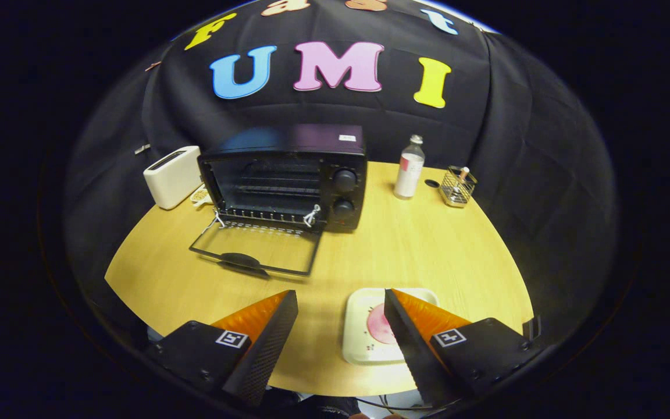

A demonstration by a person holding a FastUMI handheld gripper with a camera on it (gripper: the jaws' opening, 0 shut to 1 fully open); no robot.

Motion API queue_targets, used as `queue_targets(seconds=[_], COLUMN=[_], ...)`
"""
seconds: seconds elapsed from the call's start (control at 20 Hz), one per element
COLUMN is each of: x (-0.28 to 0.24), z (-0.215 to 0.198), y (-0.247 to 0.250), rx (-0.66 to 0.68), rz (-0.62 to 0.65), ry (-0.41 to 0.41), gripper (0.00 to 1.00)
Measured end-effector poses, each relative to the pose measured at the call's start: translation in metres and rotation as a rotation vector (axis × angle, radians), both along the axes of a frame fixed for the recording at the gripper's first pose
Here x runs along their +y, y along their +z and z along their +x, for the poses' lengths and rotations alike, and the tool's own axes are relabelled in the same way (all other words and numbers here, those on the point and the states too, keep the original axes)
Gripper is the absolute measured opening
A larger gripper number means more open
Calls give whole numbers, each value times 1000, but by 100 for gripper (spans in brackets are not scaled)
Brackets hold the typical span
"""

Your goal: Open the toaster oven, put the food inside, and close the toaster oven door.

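Note:
A black toaster oven stands at the back of the wooden table, its glass door folded down flat toward me with the handle at the near edge. The wire rack inside shows bare. A square white plate with a round pink piece of food lies near the table's front, partly behind my right finger. My gripper hovers above the front of the table, open, with nothing between its fingers.
A white toaster stands left of the oven. To the oven's right are a clear bottle, a small dark lid and a wire basket. The table's front edge runs just under the fingers.

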State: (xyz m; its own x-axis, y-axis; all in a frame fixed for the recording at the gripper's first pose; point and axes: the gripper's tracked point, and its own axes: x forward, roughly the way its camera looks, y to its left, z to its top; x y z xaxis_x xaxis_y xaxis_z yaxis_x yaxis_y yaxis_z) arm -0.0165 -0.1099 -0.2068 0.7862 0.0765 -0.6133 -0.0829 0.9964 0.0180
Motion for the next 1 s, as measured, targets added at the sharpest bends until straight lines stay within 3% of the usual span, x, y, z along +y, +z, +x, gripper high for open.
queue_targets(seconds=[0.45, 0.7, 1.0], x=[-99, -119, -117], z=[11, 9, 6], y=[-67, -115, -136], rx=[237, 353, 412], rz=[178, 233, 311], ry=[-12, -5, -22], gripper=[100, 100, 94])
